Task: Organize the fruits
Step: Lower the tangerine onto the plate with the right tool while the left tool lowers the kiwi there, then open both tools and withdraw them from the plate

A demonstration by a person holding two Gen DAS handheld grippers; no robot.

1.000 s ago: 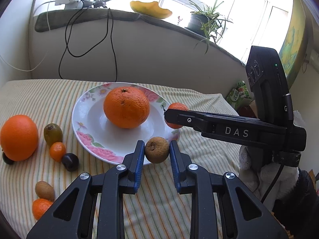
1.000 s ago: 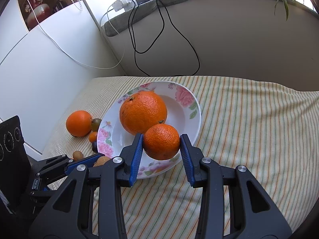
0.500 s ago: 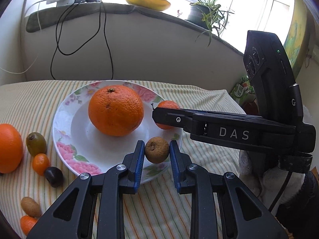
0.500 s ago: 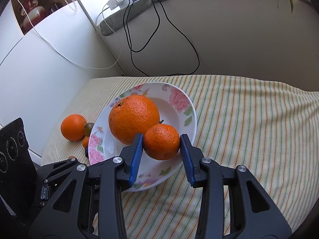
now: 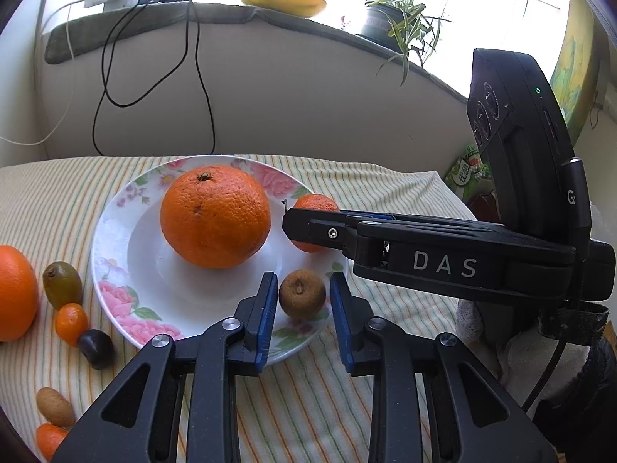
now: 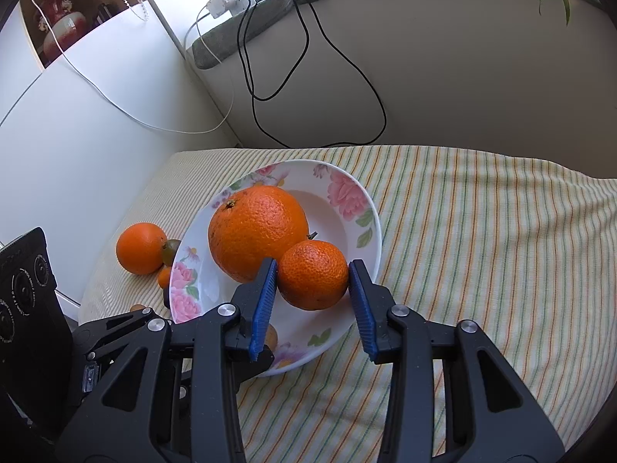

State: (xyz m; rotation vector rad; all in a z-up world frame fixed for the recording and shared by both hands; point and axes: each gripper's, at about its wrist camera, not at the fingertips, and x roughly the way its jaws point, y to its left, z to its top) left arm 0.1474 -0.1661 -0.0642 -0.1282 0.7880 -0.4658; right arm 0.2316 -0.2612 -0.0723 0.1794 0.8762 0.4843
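We had the small brown fruit (image 5: 302, 293) sitting on the near rim of the floral plate (image 5: 115, 231), right between our left gripper (image 5: 303, 301) fingers, and the blue pads stood apart from it, a sliver of gap on each side. Next to it, our right gripper (image 6: 313, 301) bracketed the mandarin (image 6: 313, 274) over the plate; its left pad touched the peel, the right one looked just off it, so we could not call that grip clamped or loose. The mandarin pressed up against the big orange (image 6: 257, 232) in the middle of the plate. Was the mandarin resting on the plate or lifted? We could not tell.

Out on the striped cloth (image 6: 482, 254), left of the plate, lay another orange (image 5: 15, 293), a green-brown kiwi (image 5: 61, 284), a tiny orange kumquat (image 5: 71, 324) and a dark plum-like fruit (image 5: 96, 348), all bunched close. Nearer us lay a tan oval fruit (image 5: 54, 406) and one more orange piece (image 5: 49, 439) at the frame's edge.

Behind, black cables (image 5: 154, 69) hung down from the windowsill, where a potted plant (image 5: 393, 27) stood.
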